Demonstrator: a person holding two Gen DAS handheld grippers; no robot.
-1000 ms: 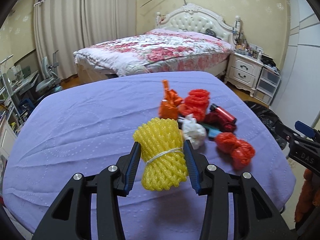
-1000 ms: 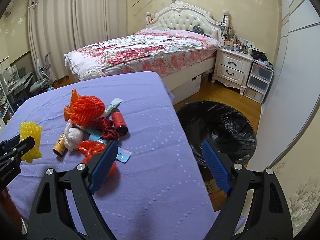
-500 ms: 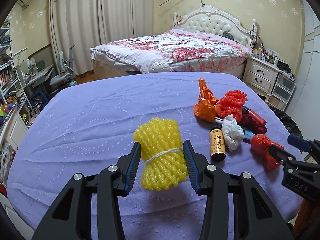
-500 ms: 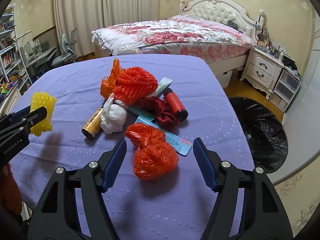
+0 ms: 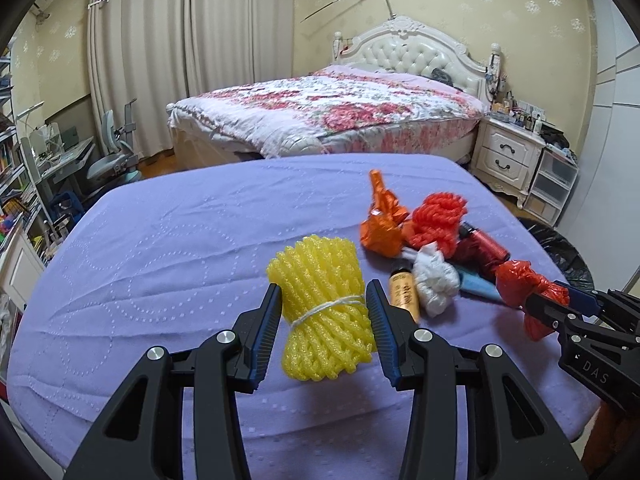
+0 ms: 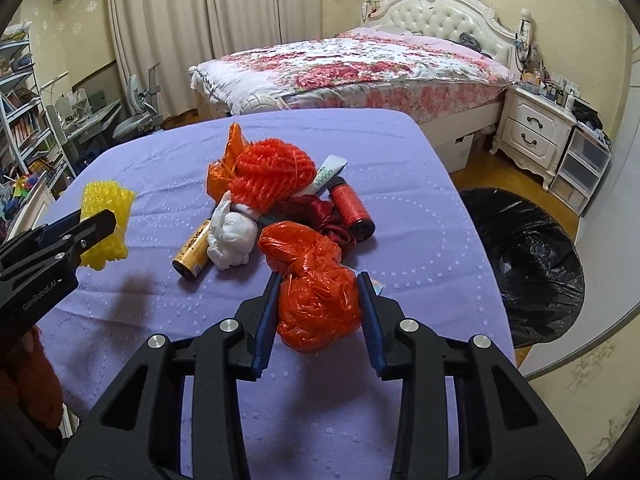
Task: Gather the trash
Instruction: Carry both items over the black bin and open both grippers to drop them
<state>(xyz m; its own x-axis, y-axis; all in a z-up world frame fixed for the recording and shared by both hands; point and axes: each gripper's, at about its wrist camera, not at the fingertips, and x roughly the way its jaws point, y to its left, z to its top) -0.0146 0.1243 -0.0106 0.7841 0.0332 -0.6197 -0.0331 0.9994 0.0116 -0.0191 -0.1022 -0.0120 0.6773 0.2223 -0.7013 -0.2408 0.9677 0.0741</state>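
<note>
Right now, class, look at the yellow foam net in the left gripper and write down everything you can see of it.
The yellow foam fruit net is a spongy open-mesh sleeve, rolled into a fat bundle and tied round its middle with thin white string. It stands roughly upright, flaring above and below the tie. The left gripper clamps it at the waist, one blue-padded finger on each side. The right wrist view shows it above the purple tablecloth, apart from the other trash.

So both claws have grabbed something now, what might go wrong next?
The red plastic bag is soft and knotted, so it could slip from the right gripper before reaching the black bin. Lifting it may drag the blue card beneath it. The yellow foam net could squeeze out of the left gripper.
</note>
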